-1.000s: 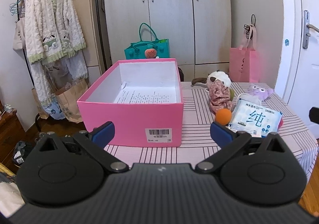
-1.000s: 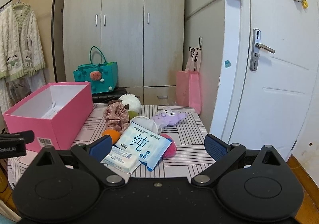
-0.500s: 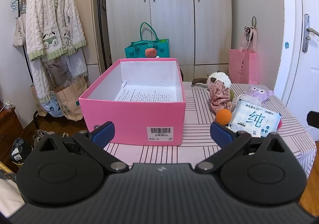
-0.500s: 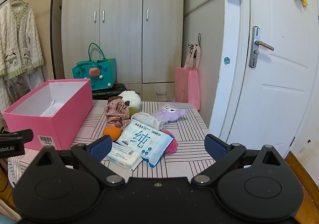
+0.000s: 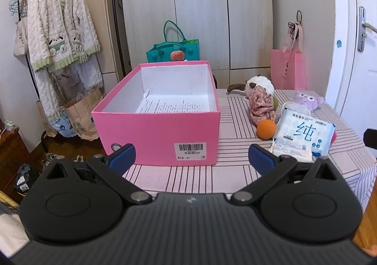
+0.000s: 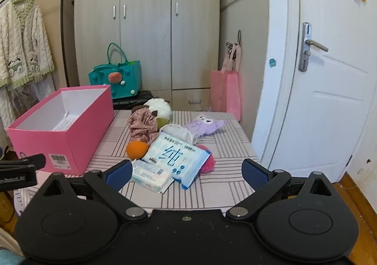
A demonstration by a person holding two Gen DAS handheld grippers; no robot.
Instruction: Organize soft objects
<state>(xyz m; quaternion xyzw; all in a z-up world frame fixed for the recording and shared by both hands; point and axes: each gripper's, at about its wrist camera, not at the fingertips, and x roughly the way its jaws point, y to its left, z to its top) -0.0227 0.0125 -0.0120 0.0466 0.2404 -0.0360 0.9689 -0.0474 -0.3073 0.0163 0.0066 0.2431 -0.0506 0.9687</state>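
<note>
An open pink box [image 5: 160, 133] [image 6: 70, 137] with a printed sheet inside stands on the left of the striped table [image 5: 235, 123]. To its right lie soft things: a white plush [image 5: 260, 83] [image 6: 158, 107], a pink floral cloth [image 5: 261, 107] [image 6: 142, 124], an orange ball [image 5: 266, 129] [image 6: 136, 149], a blue wipes pack [image 5: 304, 134] [image 6: 175, 157], a smaller pack [image 6: 150, 174], a purple plush [image 5: 307, 101] [image 6: 205, 123] and a magenta pompom [image 6: 208, 163]. My left gripper [image 5: 190, 159] is open before the box. My right gripper [image 6: 186, 170] is open just short of the packs.
A teal bag [image 5: 173, 51] stands behind the box, a pink bag [image 5: 286, 69] hangs at the wardrobe. A clothes rack with a fluffy robe [image 5: 59, 29] is at the left, a white door [image 6: 329, 100] at the right. Paper bags [image 5: 80, 116] sit on the floor.
Both grippers have risen slightly and edged toward the table, so the box and the soft things sit a little lower and nearer. Both stay open; nothing on the table moved.
</note>
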